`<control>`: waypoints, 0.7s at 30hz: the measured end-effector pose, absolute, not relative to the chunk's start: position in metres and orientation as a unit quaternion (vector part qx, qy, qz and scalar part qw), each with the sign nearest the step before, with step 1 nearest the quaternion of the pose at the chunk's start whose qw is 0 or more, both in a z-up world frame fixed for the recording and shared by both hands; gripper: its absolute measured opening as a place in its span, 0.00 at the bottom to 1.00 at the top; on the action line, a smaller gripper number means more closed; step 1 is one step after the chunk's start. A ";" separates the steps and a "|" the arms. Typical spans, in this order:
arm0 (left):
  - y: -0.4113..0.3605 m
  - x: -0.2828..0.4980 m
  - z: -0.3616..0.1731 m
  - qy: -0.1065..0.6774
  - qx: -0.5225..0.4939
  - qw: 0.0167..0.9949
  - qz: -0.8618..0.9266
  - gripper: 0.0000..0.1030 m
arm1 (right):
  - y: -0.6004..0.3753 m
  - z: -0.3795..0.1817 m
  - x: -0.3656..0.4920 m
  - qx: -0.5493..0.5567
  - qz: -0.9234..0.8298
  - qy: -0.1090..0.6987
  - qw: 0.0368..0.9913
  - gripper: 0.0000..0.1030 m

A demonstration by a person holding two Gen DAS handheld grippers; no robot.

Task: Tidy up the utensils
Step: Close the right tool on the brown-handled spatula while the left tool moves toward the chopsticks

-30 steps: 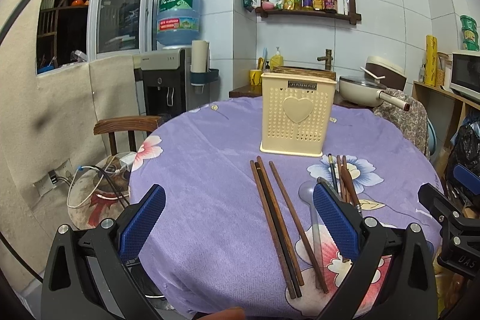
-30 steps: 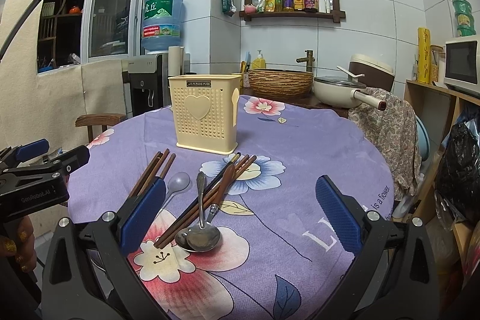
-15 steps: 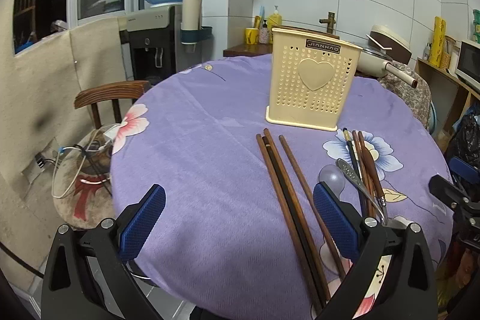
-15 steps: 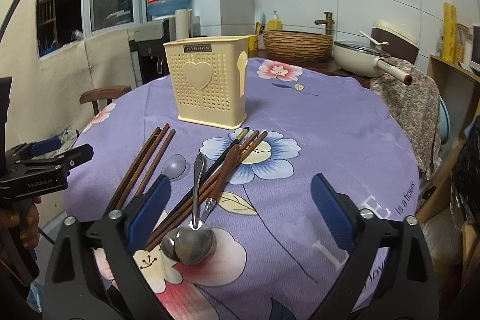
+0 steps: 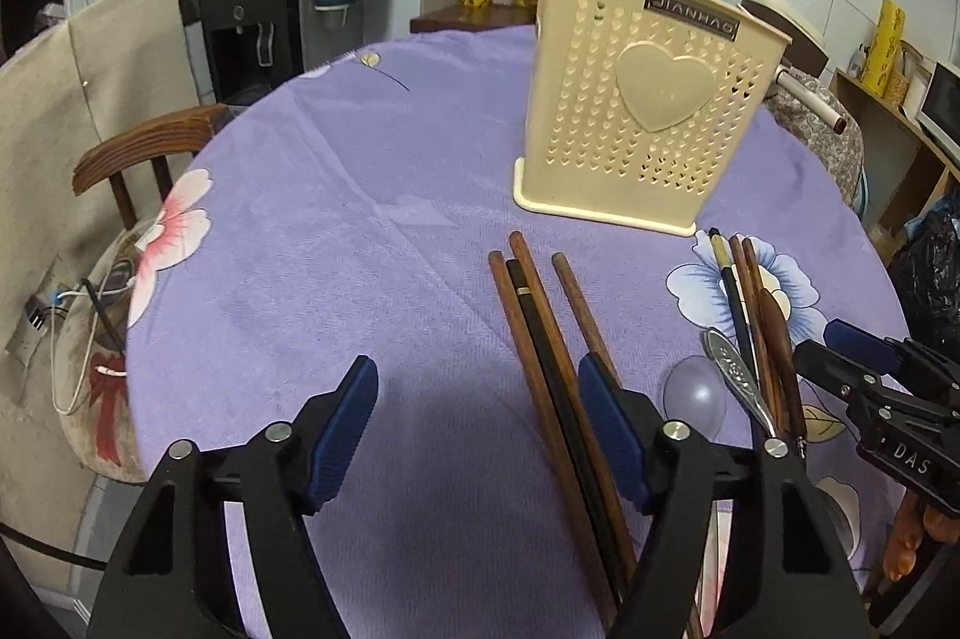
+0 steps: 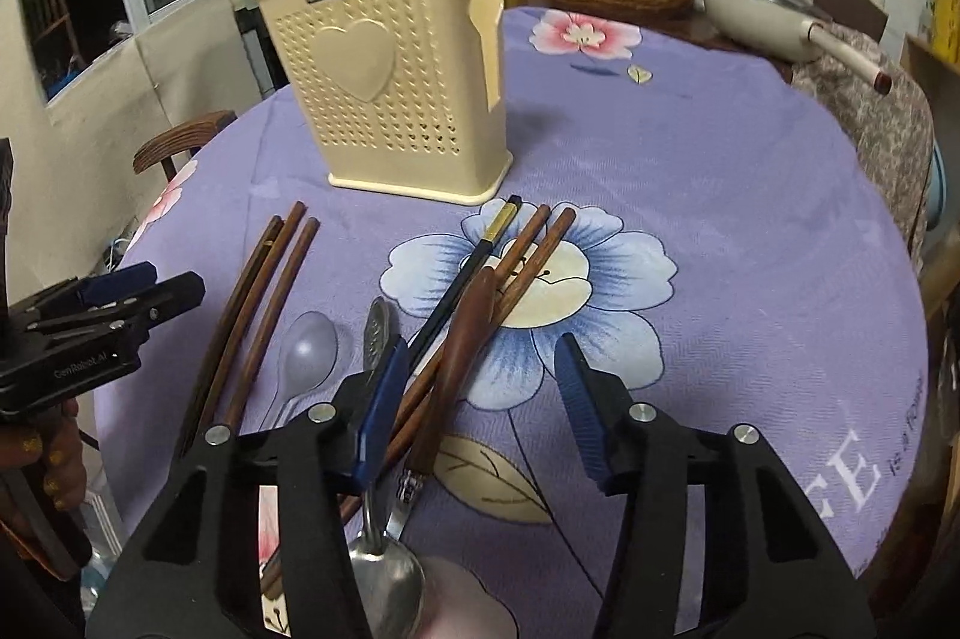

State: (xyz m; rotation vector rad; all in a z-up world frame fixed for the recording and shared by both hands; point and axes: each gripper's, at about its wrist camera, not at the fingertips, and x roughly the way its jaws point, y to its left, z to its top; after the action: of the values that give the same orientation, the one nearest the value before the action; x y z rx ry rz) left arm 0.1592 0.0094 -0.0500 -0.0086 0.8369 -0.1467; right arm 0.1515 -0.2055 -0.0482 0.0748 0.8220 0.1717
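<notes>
A: Where does the utensil holder (image 6: pixel 396 87) stand?
B: On the table (image 6: pixel 720 219), behind two chopstick (image 6: pixel 252 315) bundles; spoons (image 6: pixel 309 345) lie between them; a chair (image 5: pixel 144 147) sits left.

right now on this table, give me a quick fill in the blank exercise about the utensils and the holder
1. The raised shape on the front of the cream utensil holder is a ____.
2. The tablecloth is mainly ____ with flowers.
3. The clear plastic spoon lies between the left group of chopsticks and the ____ spoon.
4. The holder stands ____ on the table.

Missing words: heart; purple; metal; upright
</notes>
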 end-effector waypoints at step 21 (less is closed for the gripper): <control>0.020 0.184 -0.056 0.427 0.003 0.903 -0.042 0.51 | -0.206 -0.057 0.168 0.044 0.090 0.421 0.902 0.29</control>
State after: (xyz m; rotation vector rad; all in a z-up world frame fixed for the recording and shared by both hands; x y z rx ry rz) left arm 0.1842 0.0201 -0.0558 0.0055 0.8823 -0.0872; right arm 0.1682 -0.2060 -0.0569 0.0906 0.8702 0.1854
